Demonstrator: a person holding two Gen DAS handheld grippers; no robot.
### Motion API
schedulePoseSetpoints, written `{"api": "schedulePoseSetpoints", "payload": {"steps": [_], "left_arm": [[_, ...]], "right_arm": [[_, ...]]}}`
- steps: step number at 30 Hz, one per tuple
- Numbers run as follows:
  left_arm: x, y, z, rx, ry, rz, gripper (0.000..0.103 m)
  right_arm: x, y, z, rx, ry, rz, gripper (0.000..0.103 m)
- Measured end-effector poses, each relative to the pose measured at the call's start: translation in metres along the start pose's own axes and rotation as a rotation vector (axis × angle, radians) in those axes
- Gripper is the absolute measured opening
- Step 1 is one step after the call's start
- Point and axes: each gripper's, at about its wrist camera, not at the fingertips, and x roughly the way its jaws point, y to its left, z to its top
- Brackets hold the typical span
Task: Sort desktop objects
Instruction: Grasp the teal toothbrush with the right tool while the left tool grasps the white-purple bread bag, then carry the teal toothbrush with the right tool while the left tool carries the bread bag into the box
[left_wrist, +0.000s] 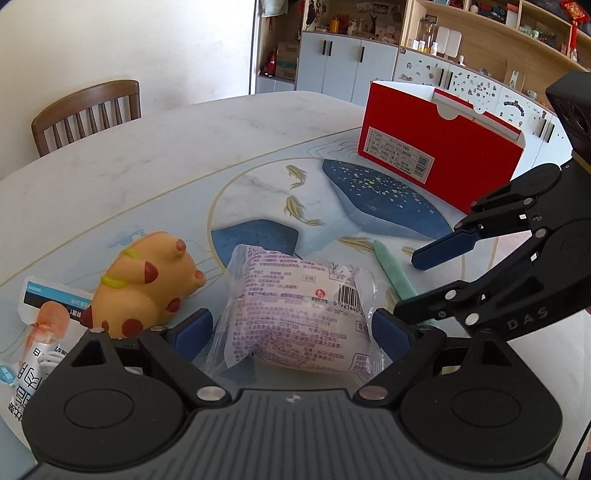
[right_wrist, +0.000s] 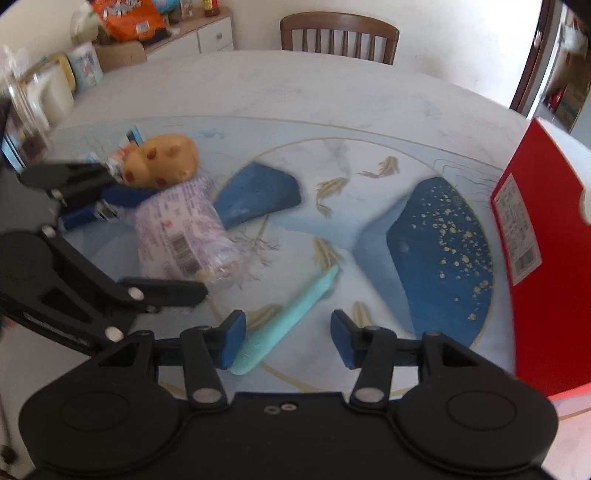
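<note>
A clear-wrapped snack packet with purple print (left_wrist: 295, 310) lies on the mat between the blue pads of my left gripper (left_wrist: 291, 330), which is open around it without squeezing it. The packet also shows in the right wrist view (right_wrist: 177, 229), with the left gripper (right_wrist: 99, 206) at it. A mint-green pen-like stick (right_wrist: 284, 319) lies just in front of my right gripper (right_wrist: 286, 338), which is open above its near end. The stick shows in the left wrist view (left_wrist: 393, 273) under the right gripper (left_wrist: 417, 291). An orange spotted toy pig (left_wrist: 147, 284) lies left of the packet.
A red open box (left_wrist: 439, 158) stands at the far right on the whale-print mat (left_wrist: 380, 199). A white-and-blue packet (left_wrist: 40, 332) lies at the left by the pig. A wooden chair (left_wrist: 88, 110) stands behind the table. Cabinets and shelves line the back wall.
</note>
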Motion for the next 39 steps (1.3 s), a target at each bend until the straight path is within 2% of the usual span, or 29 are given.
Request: {"api": "schedulePoseSetpoints", "payload": {"steps": [5,7,8,9,10,16,20,39], "left_arm": [[0.001,-0.001,0.001,0.003,-0.006,-0.004,0.093],[0.004,-0.002,0.001,0.006,0.005,-0.008,0.086],[0.004,-0.003,0.001,0.015,0.002,0.0,0.084],[0.004,-0.004,0.002,0.018,0.003,-0.001,0.083],[0.004,-0.005,0.002,0.019,0.003,-0.004,0.08],[0.003,-0.013,0.004,0.035,-0.002,0.008,0.065],[0.002,-0.017,0.006,0.029,-0.003,0.008,0.062],[-0.019,-0.052,0.036,0.016,-0.01,-0.013,0.062]], "right_arm": [[-0.001,0.0,-0.003,0.016,-0.017,-0.003,0.048],[-0.002,0.001,-0.005,0.008,-0.034,0.0,0.031],[-0.002,0.002,-0.006,-0.004,-0.043,0.005,0.026],[-0.003,0.004,-0.007,-0.014,-0.05,0.008,0.015],[-0.004,0.005,-0.007,-0.019,-0.051,0.006,0.011],[-0.006,0.003,-0.007,-0.016,-0.053,-0.034,0.01],[-0.01,-0.003,-0.009,0.0,-0.058,-0.045,0.01],[-0.062,-0.03,-0.016,0.065,-0.12,-0.057,0.01]]}}
